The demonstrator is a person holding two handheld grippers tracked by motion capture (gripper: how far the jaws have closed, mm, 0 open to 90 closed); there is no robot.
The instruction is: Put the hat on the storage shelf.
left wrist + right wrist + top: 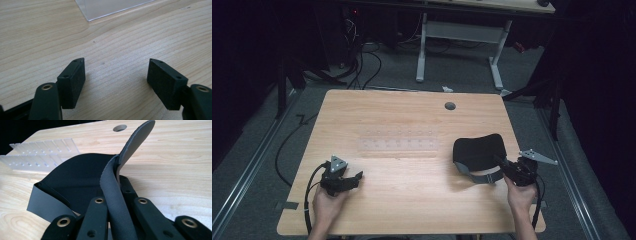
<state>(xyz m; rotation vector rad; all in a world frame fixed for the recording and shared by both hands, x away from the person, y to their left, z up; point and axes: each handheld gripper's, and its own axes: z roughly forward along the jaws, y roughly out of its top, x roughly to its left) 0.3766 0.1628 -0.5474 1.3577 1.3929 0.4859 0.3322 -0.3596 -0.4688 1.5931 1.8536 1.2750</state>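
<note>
A black fabric piece (479, 149) with a grey strap (482, 178) lies on the right half of the wooden table (412, 200). My right gripper (503, 168) is at its near right edge, shut on a fold of it. In the right gripper view the jaws pinch a raised flap of the fabric (113, 195), grey on one side. The black body (75, 178) spreads out to the left. My left gripper (356, 176) rests low over bare wood at the near left. It is open, its pads (75, 77) wide apart with nothing between them.
A clear plastic rack (397, 144) with a row of small holes lies flat at the table's middle; its corner (110, 7) is just beyond the left gripper. A round cable hole (450, 106) sits near the far edge. Cables and a desk frame stand on the floor behind.
</note>
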